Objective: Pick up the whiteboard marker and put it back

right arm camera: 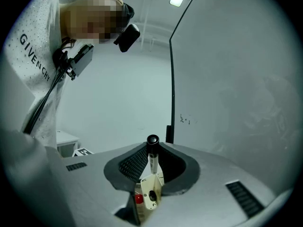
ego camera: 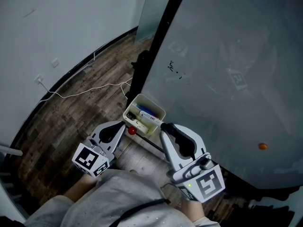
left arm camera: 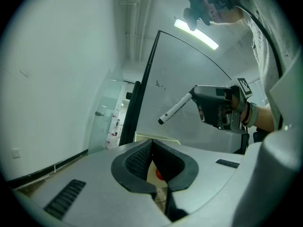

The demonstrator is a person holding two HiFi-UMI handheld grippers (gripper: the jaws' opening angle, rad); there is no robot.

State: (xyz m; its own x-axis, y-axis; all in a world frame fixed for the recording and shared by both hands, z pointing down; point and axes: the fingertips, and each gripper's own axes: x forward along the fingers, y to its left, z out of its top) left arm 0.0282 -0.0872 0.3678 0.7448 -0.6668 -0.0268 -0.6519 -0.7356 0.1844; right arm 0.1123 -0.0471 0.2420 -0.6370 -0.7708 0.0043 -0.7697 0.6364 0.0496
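Note:
The whiteboard marker (left arm camera: 175,109), white with a black cap, sticks out of my right gripper (left arm camera: 195,95), which is shut on it. In the right gripper view I see the marker (right arm camera: 153,159) end-on between the pads, cap toward the camera's far side. In the head view my right gripper (ego camera: 165,126) points at the cream pen tray (ego camera: 147,100) fixed at the whiteboard's edge; the marker itself is hidden there. My left gripper (ego camera: 124,125) sits just left of the tray, jaws shut and empty (left arm camera: 152,143). A small red object (ego camera: 132,131) lies by its tip.
The large grey whiteboard (ego camera: 227,56) fills the right, with small marks (ego camera: 174,69) and an orange magnet (ego camera: 262,146). Its black frame post (ego camera: 152,46) runs down to the tray. A white cable (ego camera: 90,90) trails over the wooden floor beside the curved white wall.

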